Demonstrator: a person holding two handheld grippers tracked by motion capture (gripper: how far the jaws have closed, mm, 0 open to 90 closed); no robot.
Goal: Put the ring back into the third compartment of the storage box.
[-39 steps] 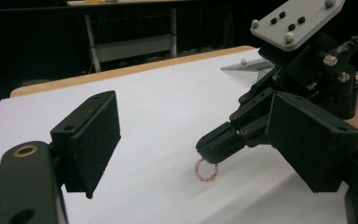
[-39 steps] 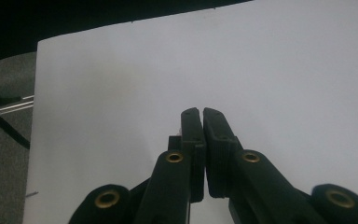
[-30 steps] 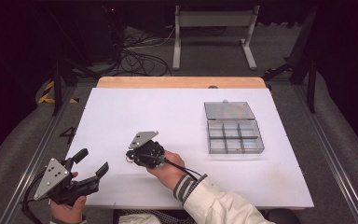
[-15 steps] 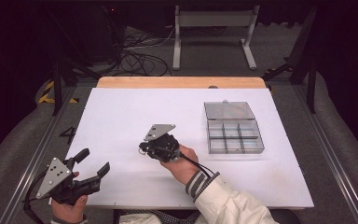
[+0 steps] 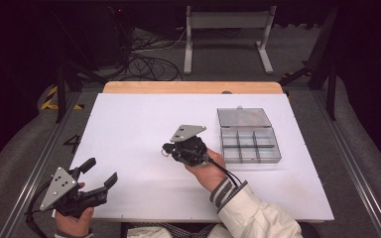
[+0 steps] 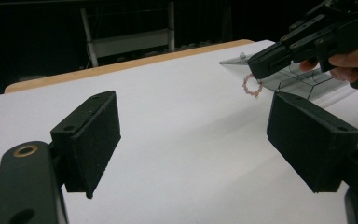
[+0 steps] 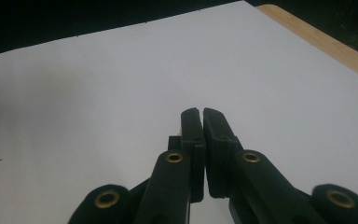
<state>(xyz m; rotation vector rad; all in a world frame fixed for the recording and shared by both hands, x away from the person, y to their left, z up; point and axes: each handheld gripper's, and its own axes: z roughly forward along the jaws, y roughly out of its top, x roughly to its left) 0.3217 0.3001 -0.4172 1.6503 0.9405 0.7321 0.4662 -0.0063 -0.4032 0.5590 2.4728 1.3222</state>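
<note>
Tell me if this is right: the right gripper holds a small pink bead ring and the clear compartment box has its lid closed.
Not quite: the box's lid stands open, as the high view shows. The right gripper does hold the bead ring.

The left gripper (image 5: 99,171) sits at the lower left of the high view, gripped in a hand (image 5: 72,223) at the bottom edge, its jaws spread wide and pointing toward the upper right. The right gripper (image 5: 167,148) is at the centre of the frame, held by a hand (image 5: 206,166) whose light-sleeved forearm (image 5: 250,213) enters from the lower right; its jaws are pressed together, seemingly pinching something small.
</note>
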